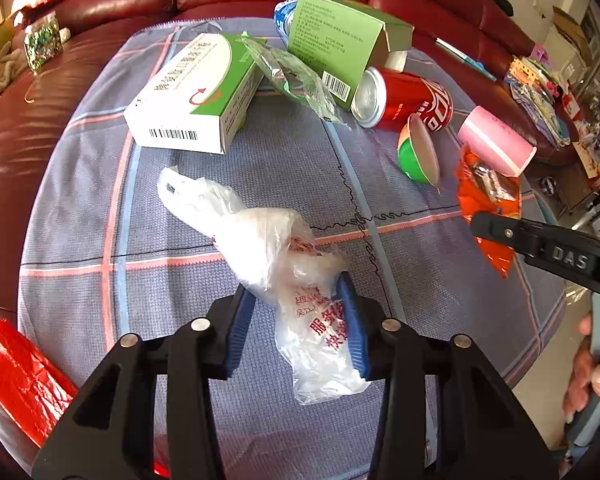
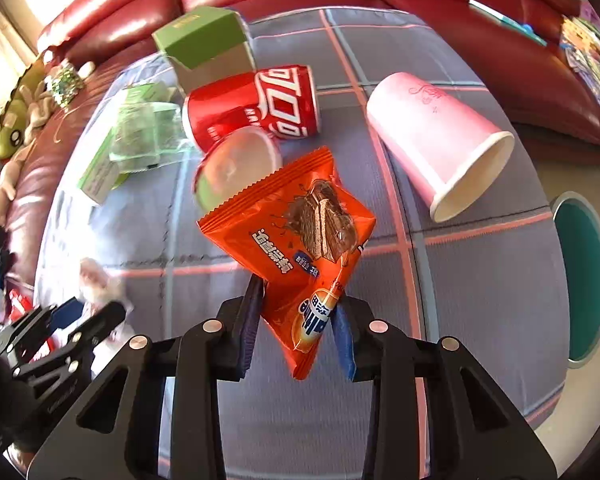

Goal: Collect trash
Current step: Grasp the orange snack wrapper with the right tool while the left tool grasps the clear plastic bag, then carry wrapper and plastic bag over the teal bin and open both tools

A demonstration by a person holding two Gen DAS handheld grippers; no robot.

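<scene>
In the left wrist view, the left gripper (image 1: 300,320) has its blue pads squeezing a crinkly clear plastic bag (image 1: 276,256) that lies on the checked cloth (image 1: 100,216). To do this well, I think it should keep a firm pinch and lift slowly, so the slippery bag does not slide out. A white and green box (image 1: 188,96) sits further back, closed, so I cannot tell what is in it. The red can (image 1: 404,100) lies on its side. In the right wrist view, the right gripper (image 2: 296,320) is closed on an orange snack wrapper (image 2: 296,232), held above the cloth. The pink cup (image 2: 436,140) lies tipped over and looks empty. The small green cup (image 2: 232,168) is blurry, so I cannot tell.
</scene>
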